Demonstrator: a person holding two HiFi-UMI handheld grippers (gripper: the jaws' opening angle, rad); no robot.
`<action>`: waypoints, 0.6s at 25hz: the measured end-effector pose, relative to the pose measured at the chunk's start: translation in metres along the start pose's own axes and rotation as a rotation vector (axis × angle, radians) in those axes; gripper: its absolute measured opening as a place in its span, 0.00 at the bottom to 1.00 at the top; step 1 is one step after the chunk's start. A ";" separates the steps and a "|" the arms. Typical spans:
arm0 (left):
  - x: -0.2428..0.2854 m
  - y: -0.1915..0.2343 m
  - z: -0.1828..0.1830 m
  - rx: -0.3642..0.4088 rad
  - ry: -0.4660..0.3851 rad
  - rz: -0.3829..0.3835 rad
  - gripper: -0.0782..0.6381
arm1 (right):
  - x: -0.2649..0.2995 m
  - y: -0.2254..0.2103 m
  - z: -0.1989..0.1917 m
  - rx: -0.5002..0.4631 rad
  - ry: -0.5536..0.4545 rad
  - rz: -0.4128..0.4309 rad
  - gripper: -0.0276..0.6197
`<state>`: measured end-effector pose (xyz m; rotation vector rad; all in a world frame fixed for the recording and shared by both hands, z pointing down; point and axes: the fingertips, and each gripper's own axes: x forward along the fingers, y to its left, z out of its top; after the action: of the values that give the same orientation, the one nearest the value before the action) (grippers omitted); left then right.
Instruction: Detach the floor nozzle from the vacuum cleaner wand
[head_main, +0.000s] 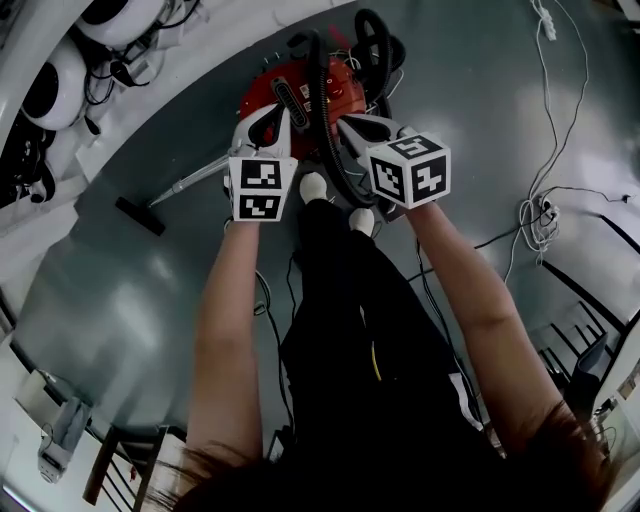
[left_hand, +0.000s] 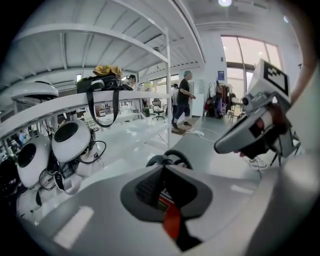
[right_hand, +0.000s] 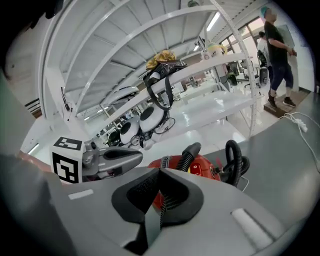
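2 tools in all, one per hand, both held up over the grey floor (head_main: 130, 300). Left tool (head_main: 263, 113): jaws closed, pads pressed together w/ nothing btwn them. Right tool (head_main: 343, 123): same, closed & empty. Each carries 1 marker cube. They sit side by side, tips apart, pointing fwd & down toward the vacuum cleaner (head_main: 338, 88). That is 1 red body on the floor, just ahead of the person's 2 white shoes (head_main: 313, 186).

1 black hose (head_main: 322, 130) runs from the red body, passes btwn the two tools in the head view & loops at the body's far side. Neither tool grips it.

1 silver wand (head_main: 195, 180) lies on the floor left of the red body, slanting away to the left. 1 floor nozzle (head_main: 140, 216), dark & flat, sits at the wand's far end, joined to it, not yet detached. The nozzle is well apart from both tools, off to the left of the left tool.

Elsewhere:
- 2 white round pods (left_hand: 70, 141) w/ dark faces sit by the shelving at the left.
- 1 black bag (left_hand: 100, 85) rests on a shelf (left_hand: 60, 102) above them, w/ a yellow item on top.
- White cables (head_main: 545, 215) trail over the floor at the right.
- 1 person in a dark top (left_hand: 184, 100) stands far off in the bg.
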<state>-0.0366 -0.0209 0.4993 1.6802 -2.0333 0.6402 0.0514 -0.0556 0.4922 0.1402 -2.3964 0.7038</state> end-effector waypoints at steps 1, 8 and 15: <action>-0.007 -0.002 0.000 -0.019 -0.007 0.003 0.12 | -0.002 0.001 0.003 -0.005 -0.019 -0.006 0.04; -0.054 -0.023 -0.002 -0.167 -0.050 0.052 0.12 | -0.016 0.015 0.009 0.005 -0.071 -0.019 0.04; -0.069 -0.029 0.000 -0.239 -0.038 0.079 0.12 | -0.022 0.026 0.016 -0.004 -0.080 -0.018 0.04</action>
<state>0.0042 0.0283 0.4610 1.4915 -2.1169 0.3749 0.0531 -0.0437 0.4568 0.1916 -2.4698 0.6966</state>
